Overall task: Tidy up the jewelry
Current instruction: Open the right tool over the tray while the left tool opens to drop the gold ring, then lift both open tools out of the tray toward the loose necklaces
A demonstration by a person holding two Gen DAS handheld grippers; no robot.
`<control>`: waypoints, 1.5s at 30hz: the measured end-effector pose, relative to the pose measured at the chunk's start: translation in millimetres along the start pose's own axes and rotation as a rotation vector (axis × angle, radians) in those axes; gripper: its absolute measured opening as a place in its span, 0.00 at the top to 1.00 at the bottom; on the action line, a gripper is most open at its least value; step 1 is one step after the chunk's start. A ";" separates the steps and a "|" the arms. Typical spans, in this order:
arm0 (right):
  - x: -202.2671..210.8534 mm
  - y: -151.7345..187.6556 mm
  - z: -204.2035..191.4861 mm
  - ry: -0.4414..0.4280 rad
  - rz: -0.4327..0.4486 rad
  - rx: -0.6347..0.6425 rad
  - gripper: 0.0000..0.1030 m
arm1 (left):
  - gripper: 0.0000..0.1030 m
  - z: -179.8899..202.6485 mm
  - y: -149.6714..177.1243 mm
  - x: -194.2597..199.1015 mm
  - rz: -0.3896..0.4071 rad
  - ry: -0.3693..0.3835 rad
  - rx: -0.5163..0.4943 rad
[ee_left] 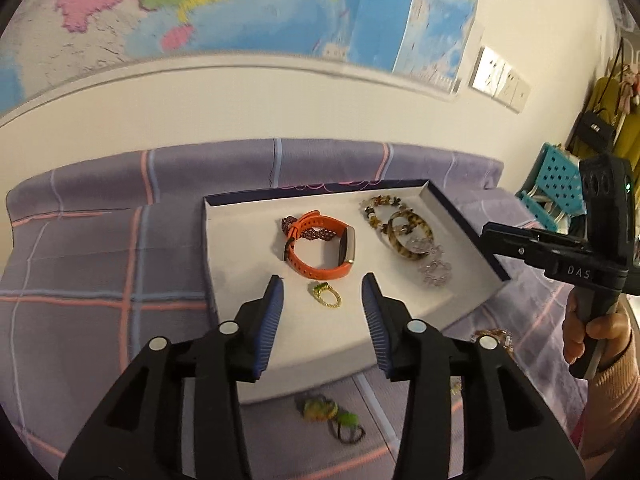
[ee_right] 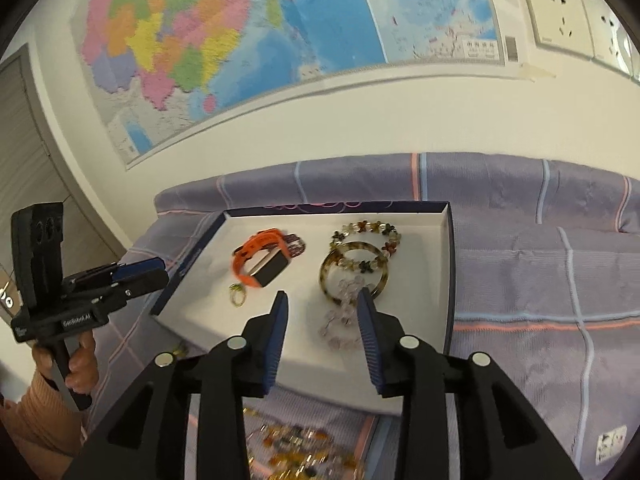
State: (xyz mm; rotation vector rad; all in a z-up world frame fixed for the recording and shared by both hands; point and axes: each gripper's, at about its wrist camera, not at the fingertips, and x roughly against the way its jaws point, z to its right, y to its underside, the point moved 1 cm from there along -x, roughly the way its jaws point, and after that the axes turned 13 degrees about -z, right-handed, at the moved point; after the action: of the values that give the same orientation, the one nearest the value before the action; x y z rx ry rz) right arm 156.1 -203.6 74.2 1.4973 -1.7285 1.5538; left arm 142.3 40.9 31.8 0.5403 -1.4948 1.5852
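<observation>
the gold ring (ee_left: pixel 325 296) lies in the white tray (ee_left: pixel 248 264), just past the orange watch (ee_left: pixel 320 248), straight ahead between the left gripper (ee_left: pixel 323 292) 's open, empty jaws; the right gripper (ee_right: pixel 320 308), also open, hovers farther off.

Pretty clearly somebody's bedroom at home. Everything sits on a bed (ee_right: pixel 520 280) with a purple plaid sheet, pink and blue lines running across it, pushed right up against a white wall. Above it hangs a big colourful wall map (ee_right: pixel 248 40) — the kind you stick up in a kid's room or a study corner. There are white wall sockets (ee_right: pixel 560 16) next to the map, and off to one side a grey door (ee_right: pixel 24 140). In the left view you can spot a turquoise plastic basket (ee_left: pixel 560 176) plus yellow clothes and a black bag (ee_left: pixel 598 132) hanging at the edge — typical lived-in stuff, no lab or shop gear around the room.
</observation>
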 end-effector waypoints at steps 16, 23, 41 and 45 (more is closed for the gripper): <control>8.8 91.9 -30.6 0.015 -0.130 0.071 0.59 | 0.51 -2.9 74.4 21.9 -0.016 -0.027 0.004; 6.9 116.9 -35.1 0.046 -0.153 0.071 0.53 | 0.50 8.2 95.6 14.3 -0.061 -0.043 -0.029; -11.4 121.7 -55.3 0.213 -0.175 0.156 0.79 | 0.47 17.0 102.4 6.5 -0.085 -0.020 -0.012; -2.4 127.3 -48.7 0.145 -0.183 0.127 0.90 | 0.47 17.5 102.7 6.0 -0.085 -0.014 -0.013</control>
State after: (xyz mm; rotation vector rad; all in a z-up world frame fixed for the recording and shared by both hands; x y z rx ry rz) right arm 30.1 -182.1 26.9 1.5138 -1.3955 1.6574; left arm 51.4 35.9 -19.3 0.6012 -1.4724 1.5083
